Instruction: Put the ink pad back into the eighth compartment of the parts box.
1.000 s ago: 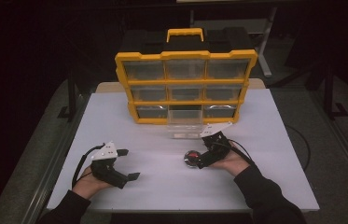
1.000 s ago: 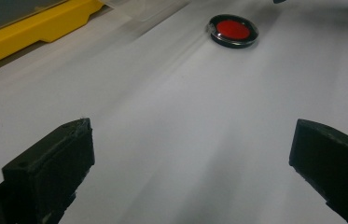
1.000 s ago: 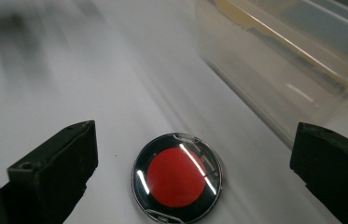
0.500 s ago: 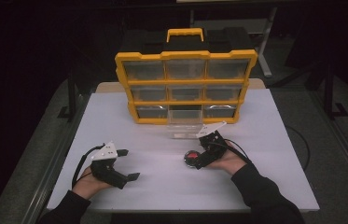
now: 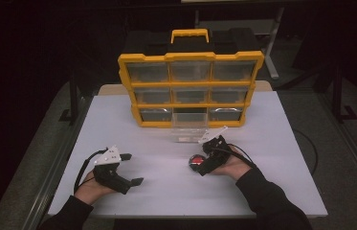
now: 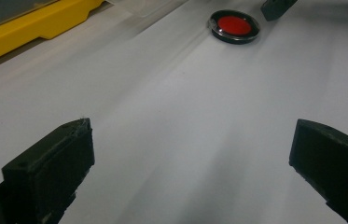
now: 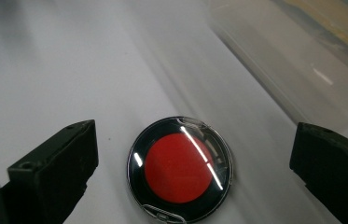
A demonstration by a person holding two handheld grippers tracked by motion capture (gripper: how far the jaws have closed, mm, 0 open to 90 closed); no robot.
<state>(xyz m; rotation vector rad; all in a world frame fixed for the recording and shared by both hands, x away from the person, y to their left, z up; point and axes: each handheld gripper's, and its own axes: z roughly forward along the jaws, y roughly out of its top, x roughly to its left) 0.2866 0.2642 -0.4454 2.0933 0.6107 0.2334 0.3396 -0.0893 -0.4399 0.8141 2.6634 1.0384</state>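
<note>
Right gripper (image 7: 192, 177) is hovering wide open over the compact (image 7: 180, 169). It's looking light, glossy, probably slippery, so I'd be pinching its rim.

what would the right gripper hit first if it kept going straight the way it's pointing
Most likely the round red compact, which lies flat on the white table between the open jaws of the right gripper. The clear drawer lies beyond it, off to one side.

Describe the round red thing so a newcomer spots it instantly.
Start at the yellow drawer organizer on the white table. In front of it, at the right gripper, lies a small round compact: black rim, red centre, clear lid.
</note>
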